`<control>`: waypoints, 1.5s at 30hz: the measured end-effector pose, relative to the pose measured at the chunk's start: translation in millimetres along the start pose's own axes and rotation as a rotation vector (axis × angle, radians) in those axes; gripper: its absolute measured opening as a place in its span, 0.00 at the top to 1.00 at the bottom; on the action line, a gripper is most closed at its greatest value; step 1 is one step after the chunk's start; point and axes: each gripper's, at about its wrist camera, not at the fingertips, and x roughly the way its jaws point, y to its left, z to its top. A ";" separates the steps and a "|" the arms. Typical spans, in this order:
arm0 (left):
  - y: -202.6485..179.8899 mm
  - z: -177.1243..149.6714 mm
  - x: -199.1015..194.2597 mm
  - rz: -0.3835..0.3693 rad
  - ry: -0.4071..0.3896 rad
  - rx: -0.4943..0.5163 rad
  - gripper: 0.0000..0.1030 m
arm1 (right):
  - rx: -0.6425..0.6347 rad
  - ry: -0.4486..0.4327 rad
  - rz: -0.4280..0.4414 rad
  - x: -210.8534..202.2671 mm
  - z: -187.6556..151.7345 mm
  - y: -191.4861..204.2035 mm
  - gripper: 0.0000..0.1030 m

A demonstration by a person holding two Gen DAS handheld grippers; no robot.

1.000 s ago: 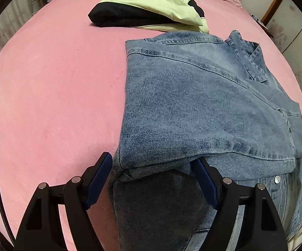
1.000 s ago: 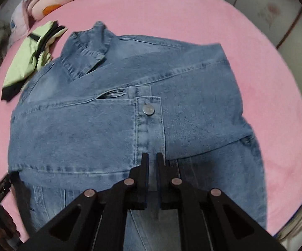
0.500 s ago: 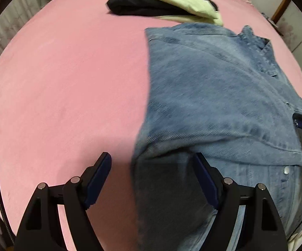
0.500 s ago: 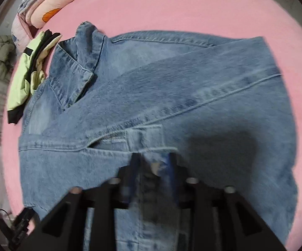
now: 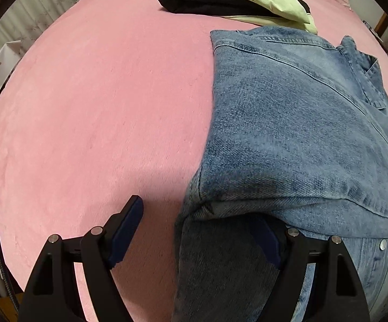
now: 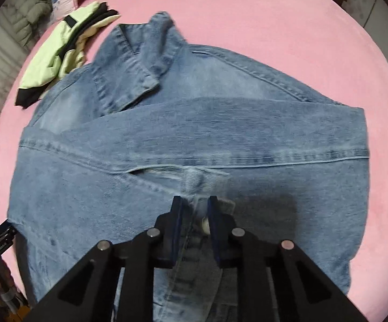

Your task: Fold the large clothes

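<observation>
The right tongs [image 6: 194, 210] are closing on the jacket's [image 6: 194, 139] cuff, the left tongs [image 5: 202, 230] sit wide open over its side edge, and the jacket lies on the pink bed [image 5: 100, 94], sleeves folded in, bottom half still to fold.

counting from my feeds: one denim jacket [image 6: 220, 139], one folded green-and-black garment [image 6: 57, 56], one pink bed cover [image 5: 100, 107], two grippers, left [image 5: 202, 230] and right [image 6: 194, 206]. i see one metal snap button [image 5: 382, 245] on the jacket front.
</observation>
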 end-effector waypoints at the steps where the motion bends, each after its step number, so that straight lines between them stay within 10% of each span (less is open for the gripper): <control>1: -0.7 0.0 -1.0 0.001 -0.001 0.000 0.24 | -0.003 0.003 -0.020 2.3 1.4 -2.3 0.78; 10: 7.5 -7.9 -6.0 0.005 -0.005 -0.041 0.24 | 0.051 -0.006 0.018 27.1 12.8 -16.2 0.55; 18: 3.6 -9.7 -8.1 0.023 -0.017 -0.058 0.24 | -0.043 -0.033 0.026 18.8 10.1 2.5 0.75; 24: -11.1 -5.1 -2.1 0.044 -0.017 -0.029 0.24 | -0.025 -0.180 -0.047 -25.9 0.7 -3.9 0.75; 35: -10.0 -4.5 -12.3 0.047 -0.003 0.021 0.17 | 0.099 -0.171 -0.115 -25.6 12.3 -14.9 0.64; 45: 5.7 -17.6 -64.5 0.028 -0.081 -0.030 0.17 | -0.051 -0.082 -0.040 -60.2 -77.6 34.4 0.65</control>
